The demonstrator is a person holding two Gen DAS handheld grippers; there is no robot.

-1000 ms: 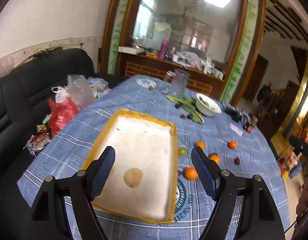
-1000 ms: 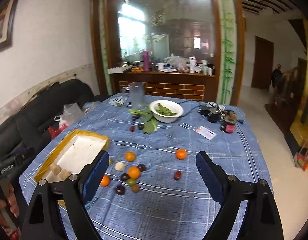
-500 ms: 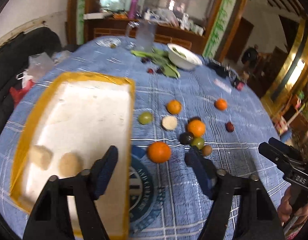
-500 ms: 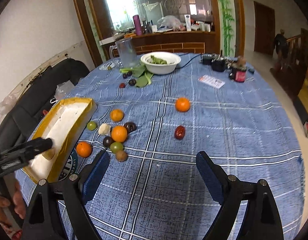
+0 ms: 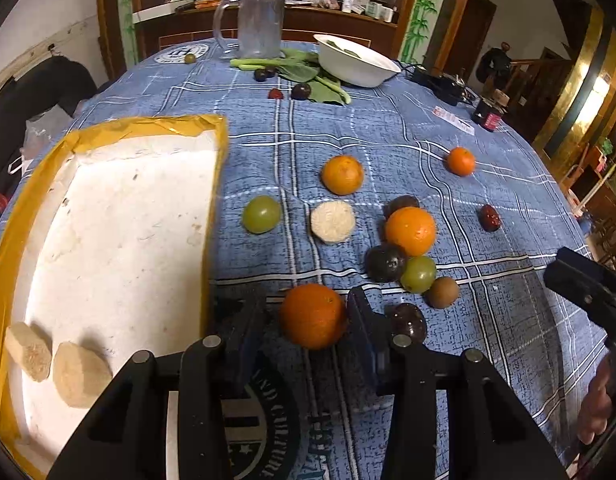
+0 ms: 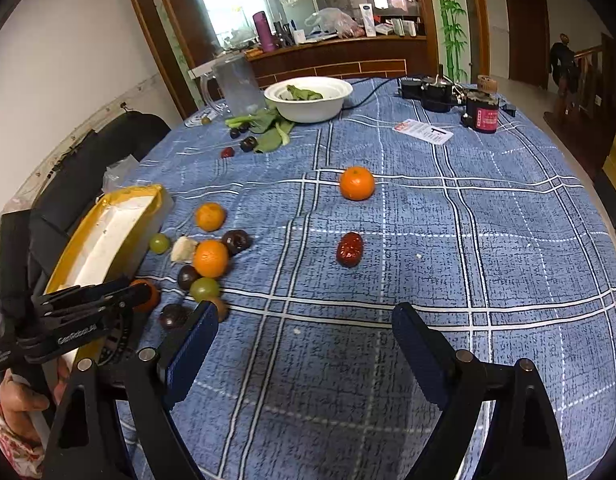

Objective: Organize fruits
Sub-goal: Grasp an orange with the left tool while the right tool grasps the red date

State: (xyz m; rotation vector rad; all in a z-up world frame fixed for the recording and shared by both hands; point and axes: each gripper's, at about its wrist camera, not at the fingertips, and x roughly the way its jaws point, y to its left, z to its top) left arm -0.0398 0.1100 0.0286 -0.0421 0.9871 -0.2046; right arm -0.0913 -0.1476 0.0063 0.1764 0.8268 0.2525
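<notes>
Left wrist view shows your left gripper (image 5: 308, 320) with its fingers (image 5: 362, 320) straddling an orange (image 5: 313, 316) on the surface (image 5: 388, 128), just right of the yellow-rimmed tray (image 5: 108, 240); whether they grip it, you cannot tell. Further right, your right gripper (image 6: 304, 348) hangs with fingers spread wide and empty, a red date (image 6: 349, 249) lying beyond them.

A blue checked cloth (image 6: 488, 240) covers the desk. At the far side stands a white bowl (image 6: 310, 100) with green leaves inside. More leaves (image 5: 308, 74) lie beside it. A clear jug (image 5: 260, 24) stands near. A small card (image 6: 423, 131) lies beside a dark jar (image 6: 483, 114).
</notes>
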